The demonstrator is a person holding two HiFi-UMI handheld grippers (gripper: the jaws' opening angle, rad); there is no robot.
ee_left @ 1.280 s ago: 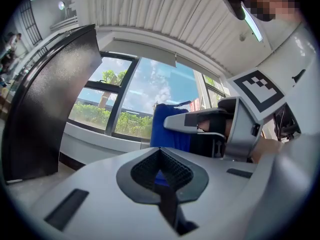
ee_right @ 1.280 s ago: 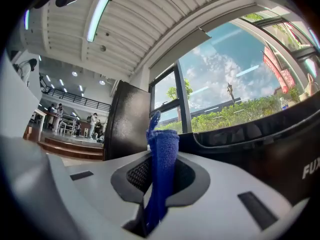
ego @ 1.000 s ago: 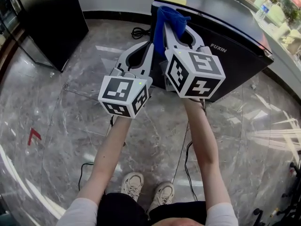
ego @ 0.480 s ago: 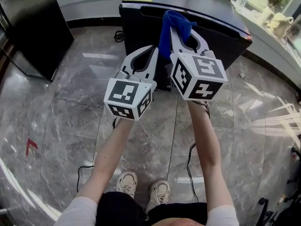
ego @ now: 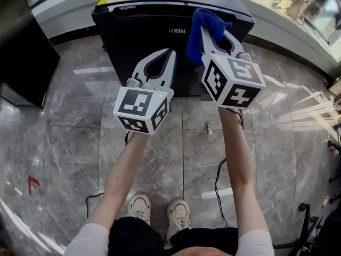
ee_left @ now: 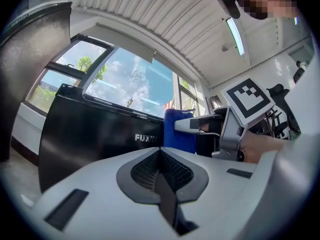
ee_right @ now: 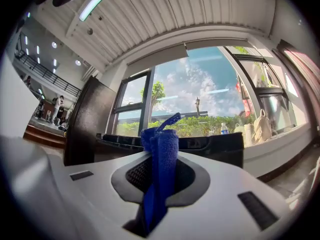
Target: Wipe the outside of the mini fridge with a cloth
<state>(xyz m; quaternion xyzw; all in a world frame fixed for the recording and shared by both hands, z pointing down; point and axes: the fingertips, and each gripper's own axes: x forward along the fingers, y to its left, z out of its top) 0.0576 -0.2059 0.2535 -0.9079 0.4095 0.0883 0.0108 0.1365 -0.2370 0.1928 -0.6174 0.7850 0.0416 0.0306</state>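
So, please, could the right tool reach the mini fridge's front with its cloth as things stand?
Probably yes: the right tool, shut on the cloth, points at the mini fridge with nothing between; the left tool is alongside.

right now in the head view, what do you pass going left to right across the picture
red floor mark → left claw, shut and empty → right claw, shut on the blue cloth → beige bag

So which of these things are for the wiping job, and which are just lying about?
For the job:
fridge
cloth
right gripper, clamped on the cloth

Just lying about:
floor cable
bag on the ledge
black cabinet
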